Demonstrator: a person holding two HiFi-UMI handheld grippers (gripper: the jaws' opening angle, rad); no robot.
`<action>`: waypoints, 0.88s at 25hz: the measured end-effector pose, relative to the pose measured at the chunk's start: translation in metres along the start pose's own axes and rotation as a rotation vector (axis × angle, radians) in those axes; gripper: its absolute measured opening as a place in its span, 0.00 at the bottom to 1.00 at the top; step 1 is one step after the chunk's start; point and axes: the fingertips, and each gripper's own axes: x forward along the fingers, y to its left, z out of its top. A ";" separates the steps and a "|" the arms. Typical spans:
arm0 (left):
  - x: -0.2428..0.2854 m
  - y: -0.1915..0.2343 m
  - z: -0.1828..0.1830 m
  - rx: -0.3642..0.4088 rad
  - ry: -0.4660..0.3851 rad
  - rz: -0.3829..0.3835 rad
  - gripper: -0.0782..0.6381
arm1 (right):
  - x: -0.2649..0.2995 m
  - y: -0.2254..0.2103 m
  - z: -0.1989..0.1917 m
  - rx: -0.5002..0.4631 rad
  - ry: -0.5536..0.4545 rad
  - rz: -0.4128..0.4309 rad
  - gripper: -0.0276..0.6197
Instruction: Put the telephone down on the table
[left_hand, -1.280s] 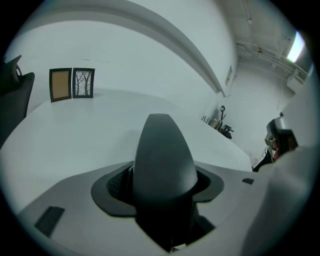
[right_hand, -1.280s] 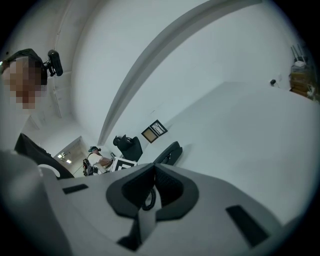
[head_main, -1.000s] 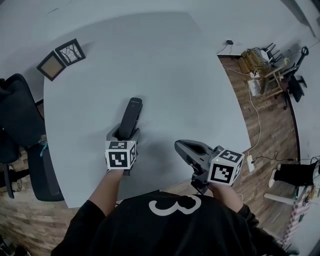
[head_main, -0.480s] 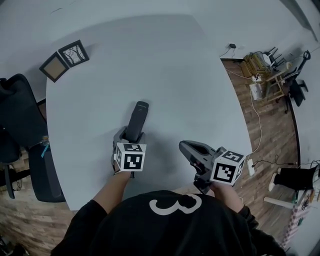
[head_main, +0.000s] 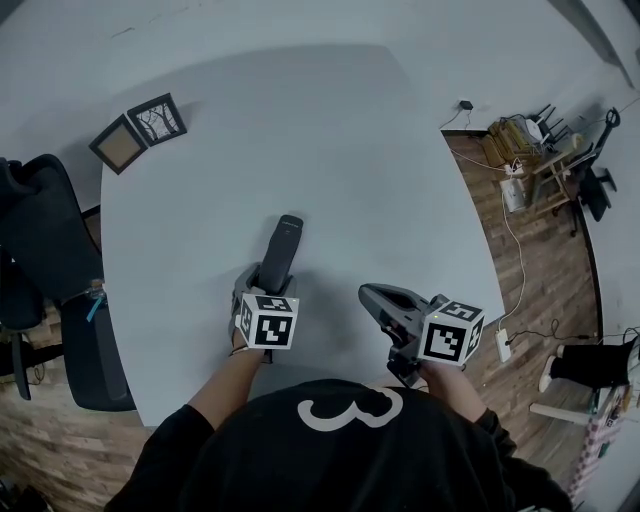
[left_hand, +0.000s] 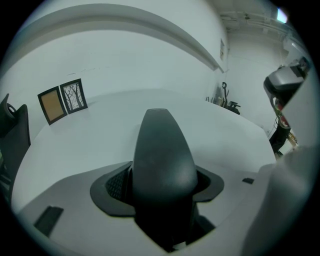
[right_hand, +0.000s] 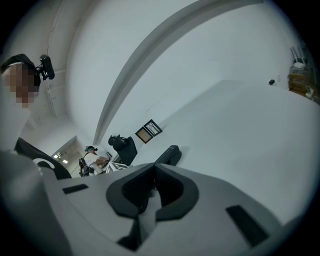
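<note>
The telephone is a dark grey handset (head_main: 281, 247), long and narrow, pointing away from me over the near part of the pale round table (head_main: 350, 140). My left gripper (head_main: 265, 279) is shut on the handset's near end. In the left gripper view the handset (left_hand: 162, 155) fills the gap between the two dark pads (left_hand: 112, 185). Seen from the right gripper view, the handset (right_hand: 169, 154) lies low over the tabletop; I cannot tell whether it touches. My right gripper (head_main: 374, 296) hovers at the table's near right edge, its jaws (right_hand: 150, 192) together with nothing in them.
Two small framed pictures (head_main: 140, 131) lie at the table's far left. A black office chair (head_main: 45, 250) stands to the left of the table. Cables, a power strip and clutter (head_main: 520, 150) lie on the wooden floor to the right.
My left gripper and the handset have shifted a little to the right, staying near the table's front. The right gripper has hardly moved.
</note>
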 end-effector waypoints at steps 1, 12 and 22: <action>0.000 -0.001 0.000 0.001 0.000 -0.005 0.52 | 0.000 0.001 0.000 -0.001 0.002 0.003 0.06; -0.020 -0.002 0.009 -0.138 -0.030 -0.105 0.58 | -0.009 0.018 -0.004 -0.073 0.070 0.054 0.06; -0.122 -0.016 0.014 -0.328 -0.162 -0.064 0.58 | -0.039 0.045 -0.006 -0.166 0.111 0.209 0.06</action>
